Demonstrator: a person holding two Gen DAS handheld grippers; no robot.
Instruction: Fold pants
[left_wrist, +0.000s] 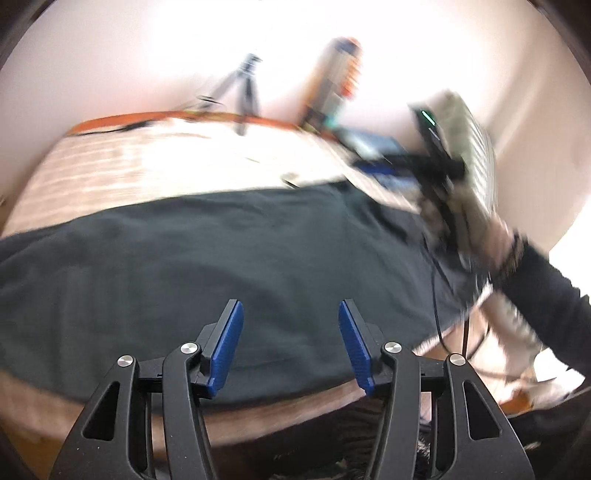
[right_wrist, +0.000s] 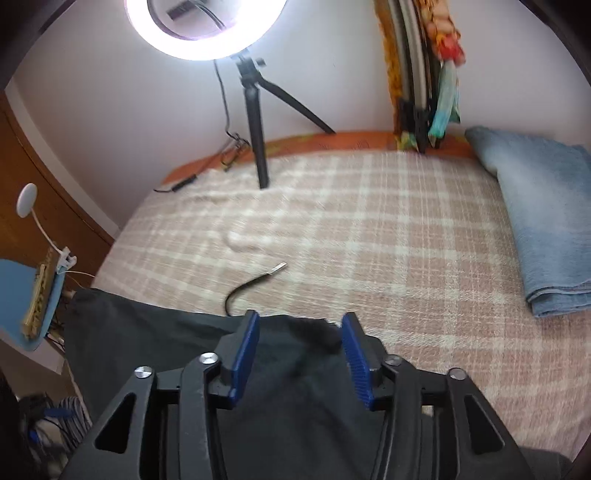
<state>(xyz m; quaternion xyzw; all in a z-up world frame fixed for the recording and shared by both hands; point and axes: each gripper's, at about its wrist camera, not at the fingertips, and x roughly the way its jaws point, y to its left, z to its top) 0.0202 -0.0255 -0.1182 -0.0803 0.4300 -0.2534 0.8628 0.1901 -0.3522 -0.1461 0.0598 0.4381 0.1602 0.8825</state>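
Dark pants (left_wrist: 221, 258) lie spread flat across the near side of a checked bedspread (left_wrist: 147, 162). My left gripper (left_wrist: 291, 314) is open and empty, above the pants near the bed's front edge. In the left wrist view the right gripper's body (left_wrist: 443, 162) shows blurred at the pants' right end, held by a hand in a dark sleeve. In the right wrist view my right gripper (right_wrist: 300, 325) is open over the far edge of the pants (right_wrist: 166, 347), holding nothing.
A ring light on a tripod (right_wrist: 255, 122) stands at the back of the bed. A folded blue towel (right_wrist: 543, 221) lies at the right. A black cable (right_wrist: 251, 286) lies beyond the pants. Hanging fabric (right_wrist: 424, 74) is against the wall.
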